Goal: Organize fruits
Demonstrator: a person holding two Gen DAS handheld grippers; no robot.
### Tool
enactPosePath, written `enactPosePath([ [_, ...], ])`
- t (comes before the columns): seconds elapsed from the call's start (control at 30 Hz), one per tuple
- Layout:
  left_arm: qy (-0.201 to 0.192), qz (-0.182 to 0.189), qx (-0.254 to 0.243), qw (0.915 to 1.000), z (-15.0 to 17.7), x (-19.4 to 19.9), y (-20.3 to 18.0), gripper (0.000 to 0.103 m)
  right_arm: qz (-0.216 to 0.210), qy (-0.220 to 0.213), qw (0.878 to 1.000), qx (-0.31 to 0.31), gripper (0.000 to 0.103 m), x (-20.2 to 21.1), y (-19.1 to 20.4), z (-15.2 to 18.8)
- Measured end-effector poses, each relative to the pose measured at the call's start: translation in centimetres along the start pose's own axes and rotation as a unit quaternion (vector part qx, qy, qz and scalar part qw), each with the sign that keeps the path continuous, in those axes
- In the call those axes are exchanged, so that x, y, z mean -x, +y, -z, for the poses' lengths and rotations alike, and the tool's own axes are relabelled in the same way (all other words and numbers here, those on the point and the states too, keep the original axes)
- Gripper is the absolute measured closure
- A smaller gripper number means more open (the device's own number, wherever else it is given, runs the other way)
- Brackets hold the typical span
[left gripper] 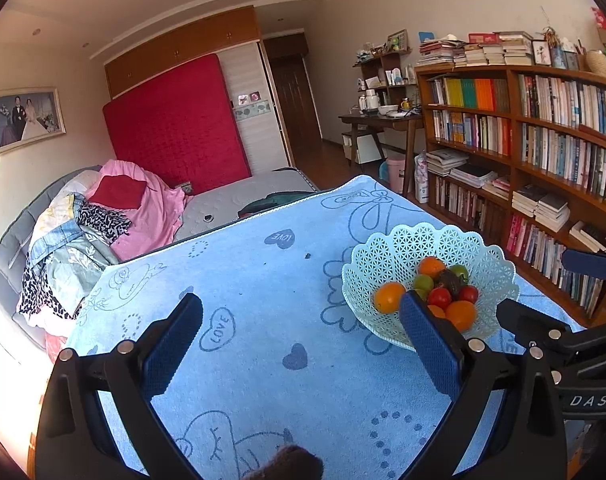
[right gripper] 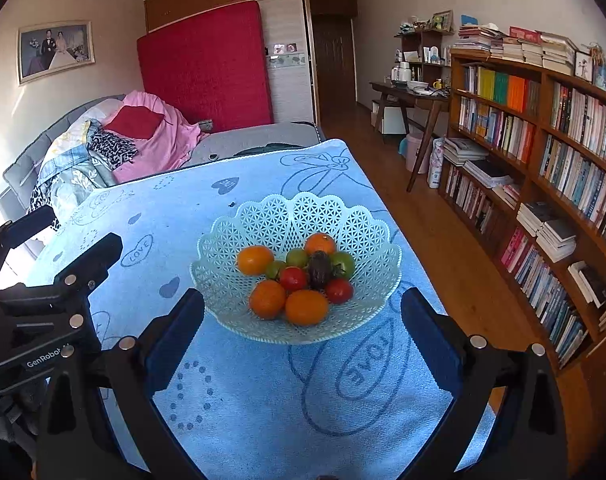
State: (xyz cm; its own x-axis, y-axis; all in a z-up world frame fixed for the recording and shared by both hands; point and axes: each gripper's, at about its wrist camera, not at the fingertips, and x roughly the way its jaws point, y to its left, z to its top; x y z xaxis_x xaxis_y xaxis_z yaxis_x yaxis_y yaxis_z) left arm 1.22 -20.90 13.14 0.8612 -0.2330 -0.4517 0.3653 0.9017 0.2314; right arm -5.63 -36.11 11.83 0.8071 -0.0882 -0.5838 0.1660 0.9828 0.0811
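Observation:
A pale green lattice basket stands on the blue patterned cloth that covers the table. It holds several fruits: oranges, red tomatoes, green fruits and one dark brown fruit. My right gripper is open, its blue pads either side of the basket's near rim and not touching it. To the left of the basket, my left gripper is open over bare cloth with nothing between its fingers. The right gripper shows at the right edge of the left wrist view.
The table's right edge drops to a wooden floor, with a long bookshelf beyond it. Behind the table is a bed piled with clothes. A brown fuzzy thing pokes in at the bottom of the left wrist view.

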Motion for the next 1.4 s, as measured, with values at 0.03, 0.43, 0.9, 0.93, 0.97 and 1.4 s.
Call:
enactPosePath([
  [0.03, 0.000, -0.001, 0.000, 1.0000, 0.0, 0.0, 0.0, 0.005, 0.000, 0.001, 1.000, 0.004, 0.003, 0.0, 0.2, 0.0],
  [0.43, 0.008, -0.009, -0.006, 0.9999, 0.5, -0.5, -0.2, 0.005, 0.007, 0.009, 1.000, 0.011, 0.003, -0.5, 0.0, 0.1],
  [0.9, 0.028, -0.036, -0.033, 0.9984, 1.4, -2.6, -0.8, 0.005, 0.019, 0.028, 0.999, 0.027, 0.003, -1.8, -0.2, 0.4],
  [0.93, 0.029, -0.037, -0.035, 0.9983, 1.4, -2.7, -0.9, 0.005, 0.019, 0.029, 0.999, 0.027, 0.003, -1.9, -0.3, 0.5],
  [0.97, 0.029, -0.037, -0.036, 0.9982, 1.5, -2.7, -0.9, 0.005, 0.019, 0.030, 0.999, 0.027, 0.003, -1.9, -0.3, 0.5],
  [1.4, 0.048, -0.034, -0.034, 0.9977, 2.0, -3.5, -0.6, 0.005, 0.018, 0.022, 0.999, 0.024, 0.003, -1.7, -0.5, 0.3],
])
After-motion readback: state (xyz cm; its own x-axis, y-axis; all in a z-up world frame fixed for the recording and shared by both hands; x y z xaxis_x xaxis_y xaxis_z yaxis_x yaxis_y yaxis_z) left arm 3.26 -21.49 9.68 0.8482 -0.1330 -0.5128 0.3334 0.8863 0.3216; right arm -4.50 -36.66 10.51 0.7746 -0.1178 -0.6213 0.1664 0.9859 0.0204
